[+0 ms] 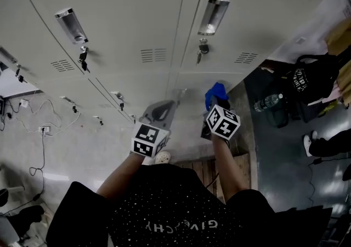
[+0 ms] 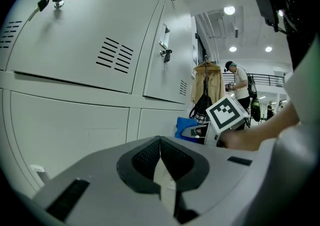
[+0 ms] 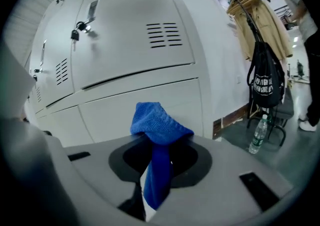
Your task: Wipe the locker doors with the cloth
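Pale grey locker doors (image 1: 137, 16) fill the wall ahead, each with a handle, a key and a vent. My right gripper (image 1: 215, 103) is shut on a blue cloth (image 3: 157, 130), which bunches over the jaw tips and hangs down between them, close to a lower locker door (image 3: 145, 99). Held low beside it, my left gripper (image 1: 159, 111) has its jaws closed together with nothing in them, facing the lower doors (image 2: 70, 125). The cloth (image 2: 189, 126) and the right gripper's marker cube (image 2: 226, 115) show in the left gripper view.
A black bag (image 1: 310, 79) hangs on a rack right of the lockers, under a tan coat (image 3: 260, 24). A water bottle (image 1: 267, 102) stands on the floor by it. Cables (image 1: 38, 131) trail at the left. A person (image 2: 240, 82) stands far off; shoes (image 1: 310, 142) show at right.
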A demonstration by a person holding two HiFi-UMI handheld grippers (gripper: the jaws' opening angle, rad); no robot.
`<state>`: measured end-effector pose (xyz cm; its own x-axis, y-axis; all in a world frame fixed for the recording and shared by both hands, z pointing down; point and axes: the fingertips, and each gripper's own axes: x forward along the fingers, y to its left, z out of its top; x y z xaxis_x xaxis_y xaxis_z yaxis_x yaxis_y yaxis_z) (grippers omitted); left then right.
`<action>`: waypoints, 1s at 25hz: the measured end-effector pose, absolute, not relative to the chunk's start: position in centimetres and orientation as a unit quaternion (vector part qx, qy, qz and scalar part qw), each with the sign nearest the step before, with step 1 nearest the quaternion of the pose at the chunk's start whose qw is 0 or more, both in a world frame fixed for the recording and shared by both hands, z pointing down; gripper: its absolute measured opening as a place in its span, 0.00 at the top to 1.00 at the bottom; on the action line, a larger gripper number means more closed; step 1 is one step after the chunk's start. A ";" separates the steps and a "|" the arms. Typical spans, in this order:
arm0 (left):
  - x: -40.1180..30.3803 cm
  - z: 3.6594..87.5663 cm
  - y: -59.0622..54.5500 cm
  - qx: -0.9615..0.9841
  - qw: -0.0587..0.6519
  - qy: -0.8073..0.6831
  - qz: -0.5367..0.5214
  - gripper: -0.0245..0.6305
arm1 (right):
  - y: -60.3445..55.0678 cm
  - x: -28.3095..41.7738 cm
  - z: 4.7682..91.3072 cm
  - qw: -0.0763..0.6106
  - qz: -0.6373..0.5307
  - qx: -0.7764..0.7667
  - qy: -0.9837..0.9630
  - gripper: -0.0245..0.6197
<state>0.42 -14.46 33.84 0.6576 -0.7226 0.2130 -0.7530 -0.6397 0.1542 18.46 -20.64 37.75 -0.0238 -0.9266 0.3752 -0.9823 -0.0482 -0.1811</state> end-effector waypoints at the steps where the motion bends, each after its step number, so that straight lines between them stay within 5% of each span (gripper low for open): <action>1: 0.3 34.0 -14.4 0.902 0.116 -0.411 0.067 0.95 | -20.5 17.0 38.1 0.075 0.201 0.684 -0.697 0.84; 12: -3.0 34.2 -13.9 0.880 0.119 -0.454 0.068 0.95 | -21.7 5.2 40.5 0.101 0.220 0.593 -0.768 0.84; 25: -5.0 35.1 -14.2 0.868 0.120 -0.476 0.073 0.95 | -23.4 3.3 42.2 0.112 0.219 0.584 -0.774 0.84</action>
